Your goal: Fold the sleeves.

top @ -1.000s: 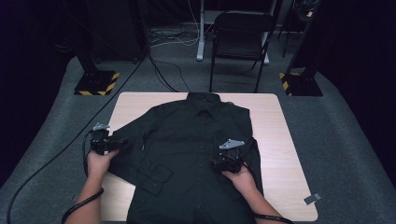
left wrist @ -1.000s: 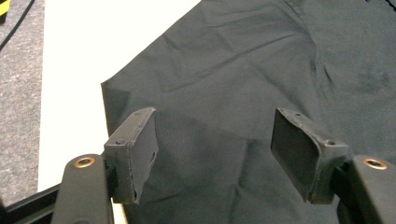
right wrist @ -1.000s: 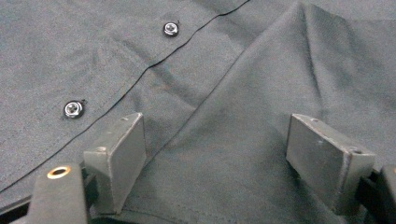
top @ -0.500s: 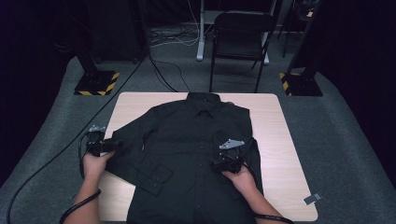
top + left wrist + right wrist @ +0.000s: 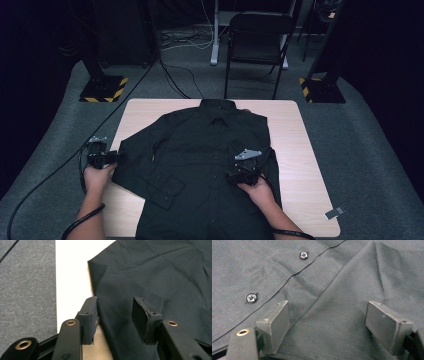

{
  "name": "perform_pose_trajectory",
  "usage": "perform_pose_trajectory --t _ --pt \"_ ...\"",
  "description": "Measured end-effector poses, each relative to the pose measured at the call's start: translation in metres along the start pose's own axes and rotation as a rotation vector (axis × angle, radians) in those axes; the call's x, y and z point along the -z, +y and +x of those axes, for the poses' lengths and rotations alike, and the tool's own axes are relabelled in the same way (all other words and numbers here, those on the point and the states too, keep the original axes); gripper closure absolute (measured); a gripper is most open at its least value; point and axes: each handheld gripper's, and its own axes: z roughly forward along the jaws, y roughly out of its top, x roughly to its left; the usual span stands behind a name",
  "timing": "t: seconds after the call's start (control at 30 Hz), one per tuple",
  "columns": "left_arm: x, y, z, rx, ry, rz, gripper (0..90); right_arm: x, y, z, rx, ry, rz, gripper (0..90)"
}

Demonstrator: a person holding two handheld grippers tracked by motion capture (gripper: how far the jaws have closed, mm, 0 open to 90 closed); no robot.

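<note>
The shirt (image 5: 205,165) lies flat on the table (image 5: 295,150), soft and limp. Left gripper (image 5: 113,315), closing, straddles the sleeve edge, seemingly not yet pinching; right gripper (image 5: 327,325) gapes over the front.

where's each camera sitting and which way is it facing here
High view: fixed above the person's side, looking forward and down on the table, the black shirt and a chair beyond; both forearms enter from the bottom, holding the left gripper and right gripper.
Left gripper view: rides the left gripper, looking along its jaws at the shirt's edge; the jaws have just been closing, fabric between them, a gap showing.
Right gripper view: rides the right gripper, jaws wide apart over cloth beside the buttons.
Shared: all three show the shirt.
</note>
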Motion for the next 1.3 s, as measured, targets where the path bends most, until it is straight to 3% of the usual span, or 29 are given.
perform_pose_trajectory --t 0.37,0.53,0.6,0.87,1.3 --pt "0.001 -0.004 0.005 0.015 -0.017 0.025 63.4 0.000 0.000 0.000 0.000 0.001 0.000 19.1" --pt "0.001 -0.006 0.006 0.009 -0.034 0.031 71.9 0.000 0.000 0.000 0.001 0.001 0.000 19.1" --pt "0.001 -0.006 0.005 -0.001 -0.032 0.037 78.1 0.000 0.000 0.000 0.001 0.001 0.000 19.1" --pt "0.008 -0.001 -0.003 -0.064 -0.041 0.007 86.8 0.000 0.000 0.000 0.001 0.001 0.000 19.1" --pt "0.023 0.013 -0.023 -0.157 -0.104 -0.071 88.1 0.000 0.000 0.000 0.001 0.001 0.000 19.1"
